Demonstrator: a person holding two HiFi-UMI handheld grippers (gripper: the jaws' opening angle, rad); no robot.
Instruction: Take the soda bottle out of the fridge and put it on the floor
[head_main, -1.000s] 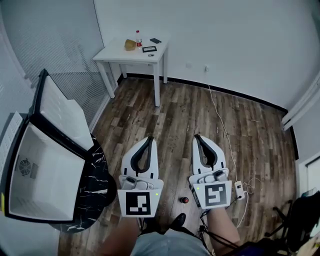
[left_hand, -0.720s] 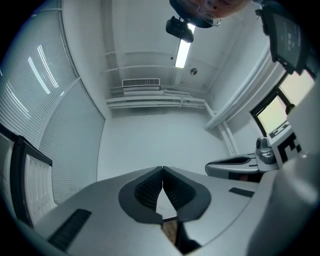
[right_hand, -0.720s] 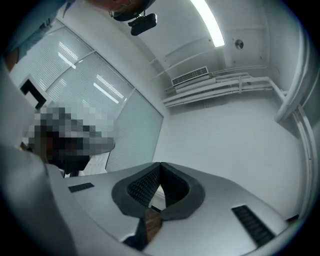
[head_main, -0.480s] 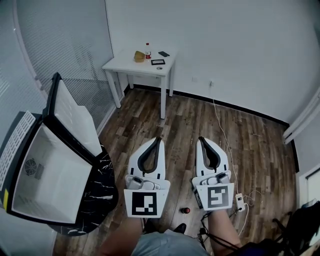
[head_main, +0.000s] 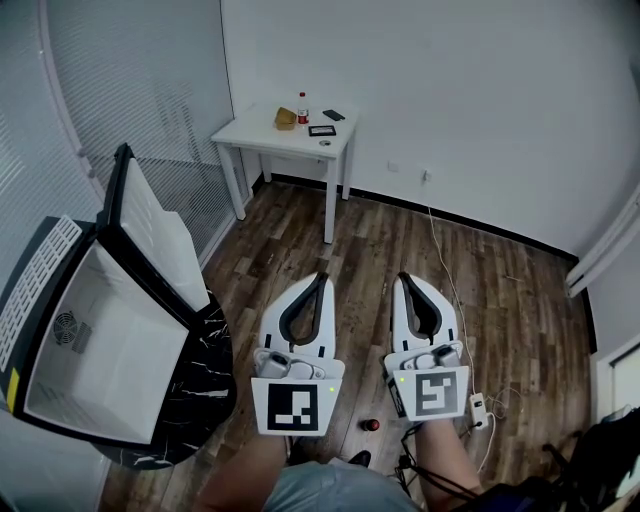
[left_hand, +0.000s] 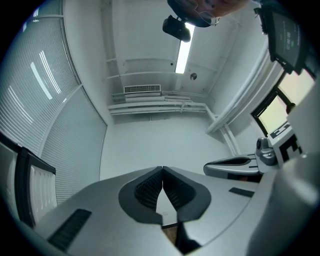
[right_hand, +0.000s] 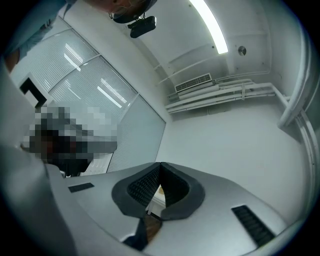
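Note:
A small bottle with a red label (head_main: 303, 108) stands on the white table (head_main: 262, 134) at the far wall. The mini fridge (head_main: 95, 350) at the left is open, its white inside shows nothing, and its door (head_main: 150, 235) swings up and back. My left gripper (head_main: 320, 277) and right gripper (head_main: 405, 278) hang side by side over the wooden floor, both shut with nothing between the pads. In the left gripper view the left gripper (left_hand: 162, 168) points up at the wall and ceiling. The right gripper (right_hand: 160, 164) in its own view aims the same way.
The fridge rests on a black marbled stand (head_main: 200, 385). A brown object (head_main: 286, 118), a phone (head_main: 334, 115) and a dark flat item (head_main: 322, 130) share the table. A small red thing (head_main: 371, 425) and a power strip (head_main: 478, 405) with a cable lie on the floor.
The head view has shifted, so the fridge and the table now sit further right in the picture. Both grippers stay shut and keep their pose side by side.

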